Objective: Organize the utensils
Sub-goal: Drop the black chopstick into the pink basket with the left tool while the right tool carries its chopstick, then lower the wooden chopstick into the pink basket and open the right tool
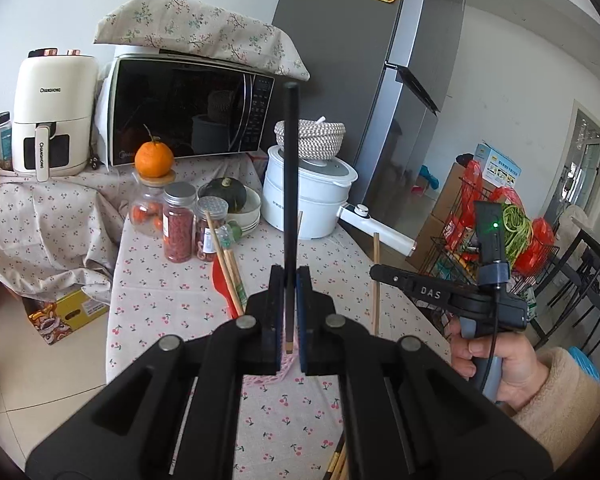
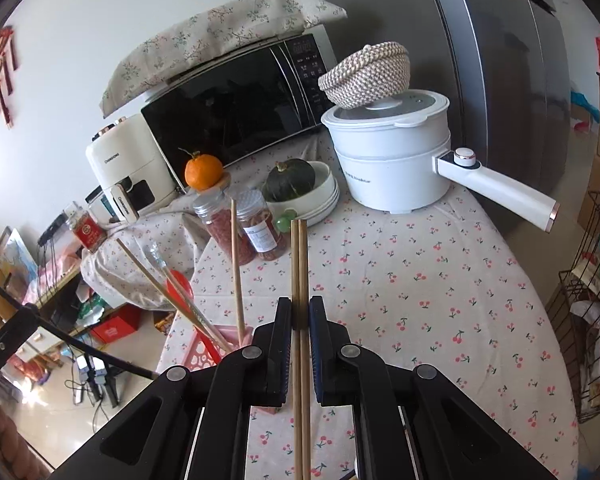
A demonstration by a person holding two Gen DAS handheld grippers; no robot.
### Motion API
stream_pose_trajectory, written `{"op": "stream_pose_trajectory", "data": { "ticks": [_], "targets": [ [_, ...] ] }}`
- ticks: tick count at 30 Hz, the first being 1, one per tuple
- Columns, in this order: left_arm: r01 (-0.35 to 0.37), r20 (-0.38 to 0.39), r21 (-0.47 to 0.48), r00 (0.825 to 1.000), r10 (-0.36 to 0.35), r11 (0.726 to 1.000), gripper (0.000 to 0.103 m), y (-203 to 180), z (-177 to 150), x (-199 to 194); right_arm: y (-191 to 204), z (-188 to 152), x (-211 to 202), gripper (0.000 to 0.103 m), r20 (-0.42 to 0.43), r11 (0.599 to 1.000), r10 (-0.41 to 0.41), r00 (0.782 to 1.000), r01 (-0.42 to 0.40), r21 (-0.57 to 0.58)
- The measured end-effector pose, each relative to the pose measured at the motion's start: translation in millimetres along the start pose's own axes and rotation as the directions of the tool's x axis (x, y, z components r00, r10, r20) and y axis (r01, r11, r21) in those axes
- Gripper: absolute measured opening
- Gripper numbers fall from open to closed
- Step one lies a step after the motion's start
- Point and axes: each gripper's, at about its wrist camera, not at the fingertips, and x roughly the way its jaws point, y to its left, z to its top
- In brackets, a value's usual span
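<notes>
My left gripper is shut on a black chopstick that stands upright above the cherry-print table. My right gripper is shut on a pair of wooden chopsticks that point up and away; it also shows in the left wrist view, holding a wooden chopstick. A pink holder to the left holds several wooden chopsticks and a red utensil. In the left wrist view the pink holder lies under my jaws, with wooden chopsticks leaning left.
At the back of the table stand a white electric pot with a woven basket on it, a bowl with a green squash, spice jars, an orange, a microwave and an air fryer. A wire rack stands at right.
</notes>
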Motion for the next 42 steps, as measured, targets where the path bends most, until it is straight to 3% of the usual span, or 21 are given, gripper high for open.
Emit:
{"op": "stream_pose_trajectory", "data": {
  "ticks": [5, 11, 17, 22, 23, 28, 31, 37, 42],
  "targets": [
    [-0.052, -0.019, 0.001, 0.998, 0.052, 0.999, 0.006, 6.6, 0.1, 22.5, 5.5, 3.4, -11.9, 0.008, 0.035, 1.0, 0.015, 0.999, -0.015, -0.001],
    [-0.092, -0.125, 0.001, 0.988, 0.091, 0.996, 0.006, 14.1, -8.7, 63.6, 4.0, 3.3, -12.3, 0.008, 0.038, 1.0, 0.023, 0.999, -0.023, 0.003],
    [-0.105, -0.226, -0.044, 0.97, 0.093, 0.993, 0.006, 17.6, -17.6, 90.0, 6.1, 4.6, -15.6, 0.008, 0.053, 1.0, 0.028, 0.998, -0.028, -0.001],
    [-0.13, -0.238, -0.1, 0.966, 0.103, 0.986, 0.008, 27.5, -18.9, 102.7, 10.7, 7.9, -21.7, 0.008, 0.089, 0.999, 0.04, 0.995, -0.04, 0.006],
    [-0.135, -0.233, -0.112, 0.967, 0.106, 0.985, 0.01, 29.2, -18.6, 102.0, 12.6, 9.4, -23.9, 0.008, 0.101, 0.999, 0.043, 0.994, -0.044, 0.009],
    [-0.14, -0.205, -0.126, 0.972, 0.112, 0.982, 0.048, 27.6, -14.6, 89.0, 24.7, 17.8, -33.9, 0.008, 0.182, 0.998, 0.056, 0.982, -0.061, 0.022],
    [-0.151, -0.228, -0.136, 0.967, 0.117, 0.979, 0.059, 31.9, -15.6, 80.5, 33.1, 22.6, -36.8, 0.008, 0.236, 0.997, 0.063, 0.97, -0.072, 0.031],
    [-0.218, -0.339, -0.183, 0.929, 0.146, 0.959, 0.066, 57.1, -28.5, 70.4, 53.2, 27.7, -31.3, 0.009, 0.333, 0.996, 0.053, 0.941, -0.072, 0.047],
    [-0.232, -0.363, -0.189, 0.919, 0.151, 0.954, 0.066, 68.8, -34.0, 64.0, 71.2, 23.9, -10.2, 0.009, 0.383, 0.998, 0.012, 0.924, -0.033, 0.049]
  ]
}}
